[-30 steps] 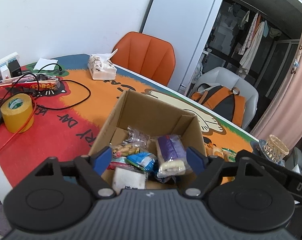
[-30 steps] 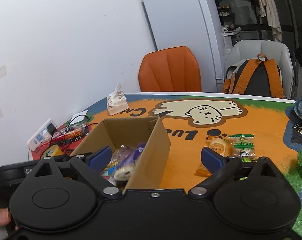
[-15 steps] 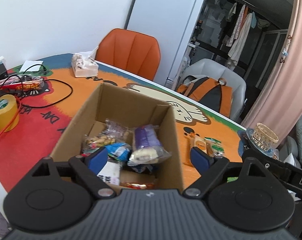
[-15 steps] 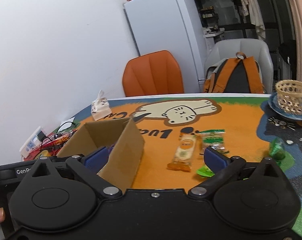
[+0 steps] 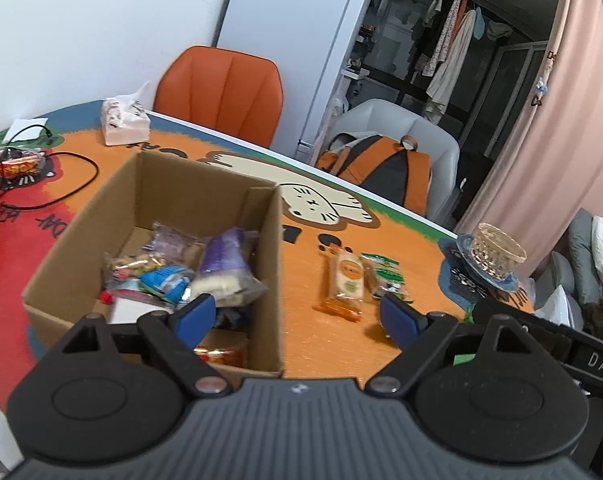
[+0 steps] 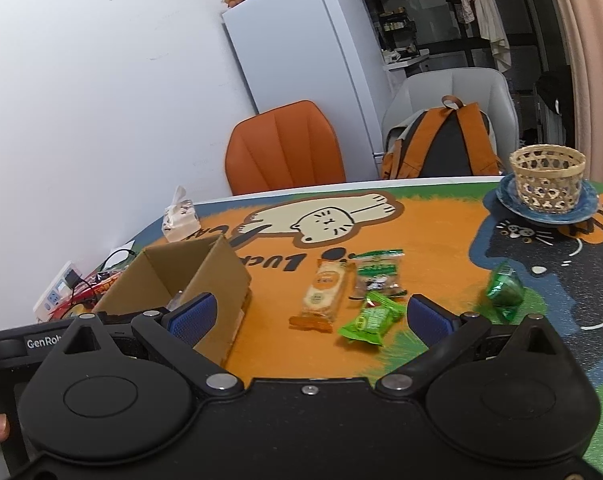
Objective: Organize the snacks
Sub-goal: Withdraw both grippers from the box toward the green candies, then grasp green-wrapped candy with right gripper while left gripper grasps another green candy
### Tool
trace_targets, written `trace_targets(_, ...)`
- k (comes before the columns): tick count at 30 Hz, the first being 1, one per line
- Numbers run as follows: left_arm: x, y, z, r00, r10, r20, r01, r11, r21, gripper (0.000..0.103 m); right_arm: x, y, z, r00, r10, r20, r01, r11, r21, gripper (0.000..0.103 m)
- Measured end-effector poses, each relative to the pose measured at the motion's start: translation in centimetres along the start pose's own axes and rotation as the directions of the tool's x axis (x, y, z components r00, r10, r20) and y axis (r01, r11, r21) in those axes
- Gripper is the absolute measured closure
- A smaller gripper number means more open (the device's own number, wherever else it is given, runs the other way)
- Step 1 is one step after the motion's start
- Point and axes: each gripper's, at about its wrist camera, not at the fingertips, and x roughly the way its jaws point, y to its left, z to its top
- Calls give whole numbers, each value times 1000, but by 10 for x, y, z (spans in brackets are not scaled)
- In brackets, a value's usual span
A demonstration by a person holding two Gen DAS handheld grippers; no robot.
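Open cardboard box (image 5: 205, 200) on the cat-print mat (image 6: 421, 240), heaped with crinkly packets, a purple-topped bag (image 5: 225, 268) uppermost. Orange wrapper (image 6: 324, 294) and green packets (image 6: 371, 320) loose just right of it. Box contents hidden in the right view. "GenRob" and "DAS" cut off; mat lettering upside down. Left gripper (image 5: 297, 316) and right gripper (image 6: 311, 318) spread wide, empty.

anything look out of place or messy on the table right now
Four snacks lie loose on the table mat beside the cardboard box rather than in it: an orange packet, two green packets, and a green wrapped one off alone to the right. Nothing looks spilled or damaged.
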Motion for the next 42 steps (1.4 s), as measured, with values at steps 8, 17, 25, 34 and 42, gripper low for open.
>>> trace_targets(8, 9, -15, -3, 999, -34, -11, 34, 999, 11, 15, -4, -24, -1, 999, -48, 6, 48, 999, 21, 0)
trace_targets(17, 25, -32, -5, 1000, 3, -8, -3, 998, 63, 15, 4, -51, -6, 995, -95, -11, 95, 993, 66, 0)
trace_targets(25, 19, -47, 2, 998, -18, 65, 12, 996, 83, 15, 15, -74, -8, 993, -112, -23, 113, 989, 95, 3)
trace_targets(34, 53, -78, -5, 999, -45, 2, 45, 992, 118, 17, 26, -104, -9, 989, -139, -43, 144, 980, 137, 7)
trace_targets(42, 92, -97, -14, 997, -48, -57, 56, 988, 143, 20, 43, -124, -4, 985, -162, -57, 169, 974, 150, 11)
